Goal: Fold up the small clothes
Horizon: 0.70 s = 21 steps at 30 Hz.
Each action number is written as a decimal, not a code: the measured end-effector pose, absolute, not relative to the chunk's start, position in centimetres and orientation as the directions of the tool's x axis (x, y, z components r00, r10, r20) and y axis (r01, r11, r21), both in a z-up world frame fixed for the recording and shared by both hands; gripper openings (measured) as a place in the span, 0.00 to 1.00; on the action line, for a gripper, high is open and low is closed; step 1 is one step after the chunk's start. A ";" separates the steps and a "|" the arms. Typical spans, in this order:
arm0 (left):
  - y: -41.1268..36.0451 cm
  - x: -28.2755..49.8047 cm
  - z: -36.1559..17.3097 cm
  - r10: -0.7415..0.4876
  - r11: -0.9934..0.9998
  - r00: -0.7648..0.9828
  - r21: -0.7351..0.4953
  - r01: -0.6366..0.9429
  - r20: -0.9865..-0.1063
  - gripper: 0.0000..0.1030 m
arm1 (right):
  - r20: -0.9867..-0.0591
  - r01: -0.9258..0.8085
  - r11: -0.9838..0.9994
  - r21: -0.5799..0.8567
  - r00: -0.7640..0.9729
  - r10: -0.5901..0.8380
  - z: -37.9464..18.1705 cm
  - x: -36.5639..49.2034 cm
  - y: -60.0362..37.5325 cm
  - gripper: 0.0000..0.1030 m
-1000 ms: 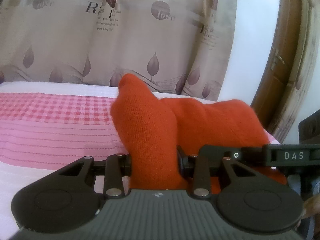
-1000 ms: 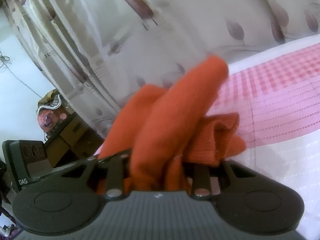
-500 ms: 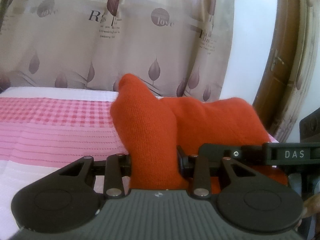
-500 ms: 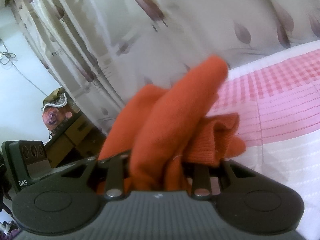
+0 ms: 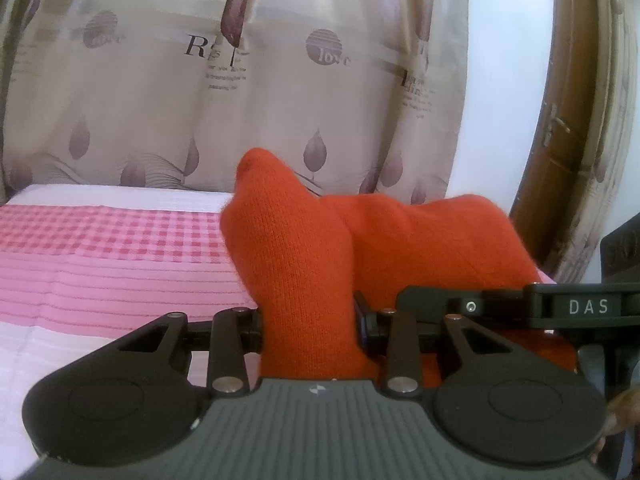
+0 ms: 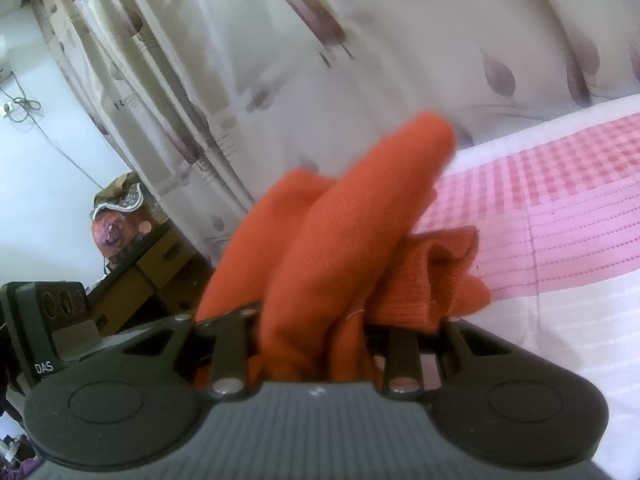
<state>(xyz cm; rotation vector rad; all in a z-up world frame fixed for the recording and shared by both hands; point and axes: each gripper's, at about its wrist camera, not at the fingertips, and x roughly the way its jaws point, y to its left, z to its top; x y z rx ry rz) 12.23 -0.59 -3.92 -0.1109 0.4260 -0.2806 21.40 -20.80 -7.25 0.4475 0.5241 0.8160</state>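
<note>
Both grippers hold one orange knit garment lifted clear of the bed, in front of a leaf-printed curtain. The left gripper has its jaws pinching a thick fold of the knit, which stands up between them and runs off to the right toward the other tool. In the right wrist view, the right gripper has its jaws pinching a bunched wad of the same cloth, with a ribbed edge spilling out loose on the right side.

The garment is still gathered rather than spread, so the fold looks barely begun. The main risk is that the right-hand grip holds several layers at once: if the cloth is laid down like this, the hidden layers would likely set a crooked crease. The loose ribbed edge could also tuck under as the cloth comes down onto the bed. Pulling the two grippers apart to flatten the knit might stretch it or drag it out of the shallower pinch. The bed's pink cover gives little grip, so a landed corner may slide.
</note>
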 end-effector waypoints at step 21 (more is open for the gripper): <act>-0.4 13.2 -4.3 -0.276 0.960 0.873 -0.153 0.233 -0.403 0.36 | -0.268 -0.556 0.606 0.569 0.572 0.776 -7.8 22.0 -20.4 0.31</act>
